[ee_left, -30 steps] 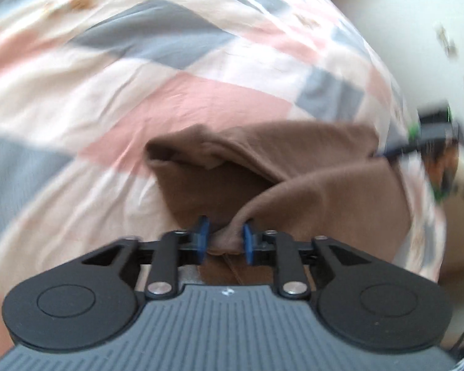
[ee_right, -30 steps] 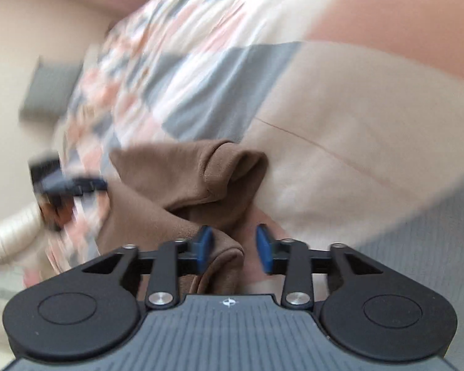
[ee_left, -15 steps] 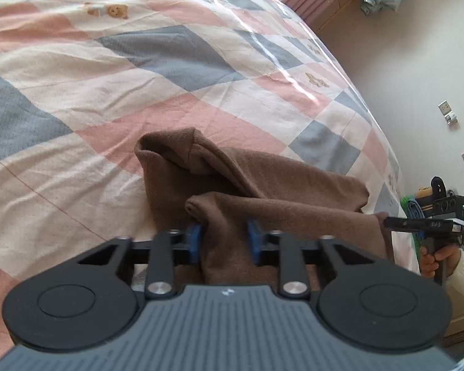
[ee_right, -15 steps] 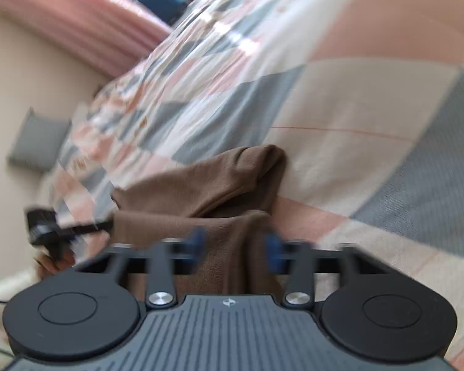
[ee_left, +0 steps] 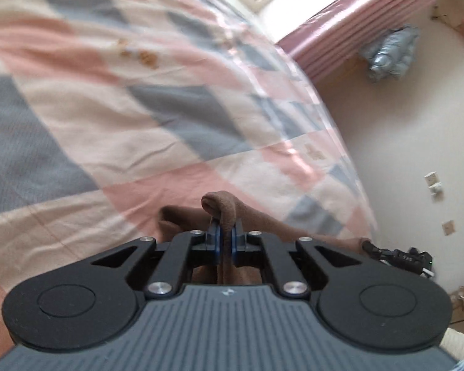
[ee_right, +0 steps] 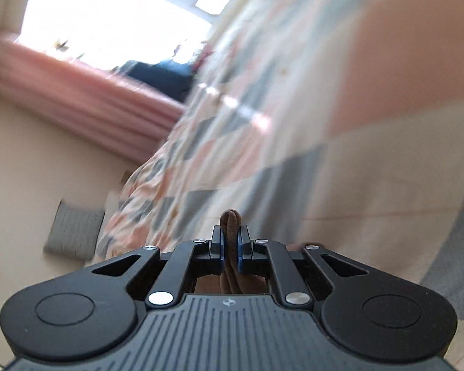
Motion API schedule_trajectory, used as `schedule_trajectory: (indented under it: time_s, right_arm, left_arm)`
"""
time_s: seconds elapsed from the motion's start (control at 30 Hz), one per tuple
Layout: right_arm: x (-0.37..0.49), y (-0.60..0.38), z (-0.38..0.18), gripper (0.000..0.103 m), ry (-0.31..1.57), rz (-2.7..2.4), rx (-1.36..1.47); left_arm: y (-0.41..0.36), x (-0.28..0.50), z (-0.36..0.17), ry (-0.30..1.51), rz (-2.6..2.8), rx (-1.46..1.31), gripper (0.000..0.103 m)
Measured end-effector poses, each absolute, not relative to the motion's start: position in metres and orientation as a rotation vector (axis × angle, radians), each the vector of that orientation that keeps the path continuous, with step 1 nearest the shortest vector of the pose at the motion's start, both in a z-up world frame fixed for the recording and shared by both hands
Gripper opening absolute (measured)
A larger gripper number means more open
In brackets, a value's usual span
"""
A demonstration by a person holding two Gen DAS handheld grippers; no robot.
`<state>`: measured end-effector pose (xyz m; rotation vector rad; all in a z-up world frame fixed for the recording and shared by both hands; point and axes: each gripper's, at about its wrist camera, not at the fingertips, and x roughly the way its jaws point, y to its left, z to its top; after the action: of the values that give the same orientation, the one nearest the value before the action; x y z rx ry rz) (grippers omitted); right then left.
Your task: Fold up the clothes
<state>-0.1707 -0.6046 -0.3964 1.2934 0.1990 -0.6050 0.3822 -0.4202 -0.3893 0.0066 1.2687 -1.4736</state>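
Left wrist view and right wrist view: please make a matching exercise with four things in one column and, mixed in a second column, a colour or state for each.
Column 1:
1. left tool
2. garment
3. curtain
4. cushion

Column 2:
a. grey, on the floor beside the bed
b. pink, pleated, under the window
c. shut on a fold of cloth
d. brown, lying on the checked bedspread

Pairs: 1-c, 2-d, 3-b, 4-a

The right tool is likewise shut on the garment.
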Motion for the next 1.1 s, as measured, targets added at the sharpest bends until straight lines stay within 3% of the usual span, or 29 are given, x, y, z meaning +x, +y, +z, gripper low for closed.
schedule_trajectory:
  time_s: [0.27,0.33,0.4,0.47,0.53,0.57,0.7,0.8,0.93,1.0,1.1]
  right_arm:
    - [-0.165,-0.602,-0.414,0.008,0.290,-0.727,1.277]
    - [-0.157,-0.602,-0.411,0.007,0.338,-0.764,1.260]
    - [-0.151,-0.600,-0.396,0.021,0.350,-0.812,1.236]
    - [-0.141,-0.591,-0.369,0.042,0.401,-0.917,1.079]
    - [-0.130,-0.575,-0.341,0.050,0.449,-1.010,0.870]
    - [-0.124,-0.566,-0.331,0.052,0.457,-1.020,0.791]
    - [-0.089,-0.531,-0.316,0.050,0.498,-0.911,0.604]
    - [-0.066,-0.525,-0.335,0.046,0.578,-0.896,0.529]
    - [-0.079,-0.549,-0.379,0.040,0.605,-0.944,0.617]
    - [-0.091,-0.561,-0.389,0.049,0.564,-0.941,0.699]
    - [-0.104,-0.565,-0.380,0.048,0.544,-0.946,0.761]
  left_arm:
    - [-0.432,0.378,-0.394,1.216,-1.459,-0.018,0.004]
    - [-0.443,0.370,-0.401,1.214,-1.427,0.119,0.013]
    - [-0.447,0.363,-0.401,1.191,-1.397,0.214,0.022]
    - [-0.440,0.363,-0.387,1.159,-1.366,0.207,0.024]
    - [-0.429,0.360,-0.366,1.079,-1.285,0.225,0.035]
    - [-0.421,0.357,-0.354,1.026,-1.256,0.234,0.035]
    - [-0.412,0.329,-0.318,0.858,-1.298,0.294,0.032]
    - [-0.432,0.304,-0.333,0.811,-1.394,0.395,0.031]
    - [-0.463,0.304,-0.385,0.874,-1.365,0.453,0.027]
    - [-0.466,0.311,-0.399,0.885,-1.340,0.450,0.029]
    - [-0.463,0.313,-0.391,0.883,-1.317,0.447,0.028]
